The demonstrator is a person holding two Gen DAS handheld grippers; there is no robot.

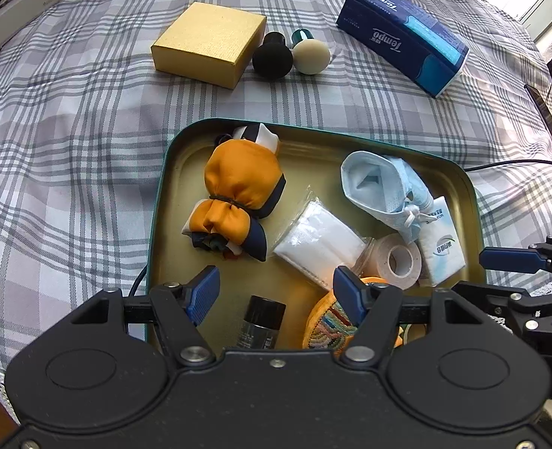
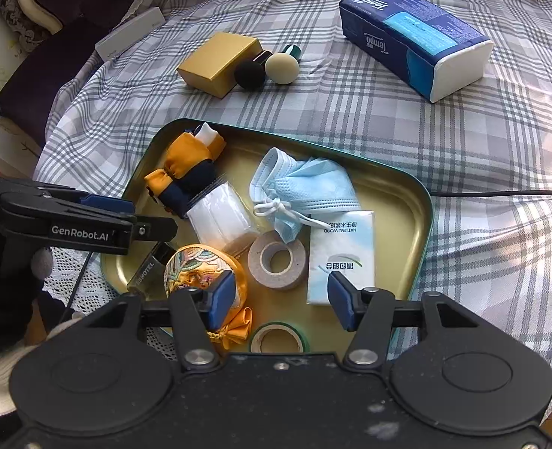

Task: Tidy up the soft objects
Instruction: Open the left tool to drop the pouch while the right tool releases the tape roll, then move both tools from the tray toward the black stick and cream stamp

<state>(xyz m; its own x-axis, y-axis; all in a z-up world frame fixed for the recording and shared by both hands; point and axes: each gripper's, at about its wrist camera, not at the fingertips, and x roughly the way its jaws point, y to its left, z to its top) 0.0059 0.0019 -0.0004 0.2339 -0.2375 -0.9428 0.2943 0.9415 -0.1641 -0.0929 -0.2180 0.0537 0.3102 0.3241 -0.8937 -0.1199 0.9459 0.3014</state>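
A teal-rimmed gold tray (image 1: 160, 202) (image 2: 425, 202) lies on the checked bedspread. It holds an orange scarf bundle (image 1: 234, 194) (image 2: 186, 164), a white gauze pack (image 1: 319, 241) (image 2: 220, 217), a blue face mask (image 1: 384, 191) (image 2: 306, 187), a tissue pack (image 1: 442, 239) (image 2: 341, 258), a beige tape roll (image 1: 396, 262) (image 2: 276, 260), an embroidered pouch (image 1: 332, 327) (image 2: 197, 273), a small dark bottle (image 1: 263, 321) (image 2: 152, 265) and a green tape roll (image 2: 278, 338). My left gripper (image 1: 276, 293) (image 2: 132, 207) hangs open over the tray's near left. My right gripper (image 2: 281, 299) (image 1: 508, 260) is open above the near edge, holding nothing, its left pad beside the pouch.
Beyond the tray sit a gold box (image 1: 208, 43) (image 2: 218, 63), a black puff (image 1: 272, 60) (image 2: 249, 73) and a cream puff (image 1: 311, 56) (image 2: 281, 67). A blue Tempo tissue pack (image 1: 403, 37) (image 2: 414, 41) lies far right. A black cable (image 2: 500, 194) runs off the tray's right side.
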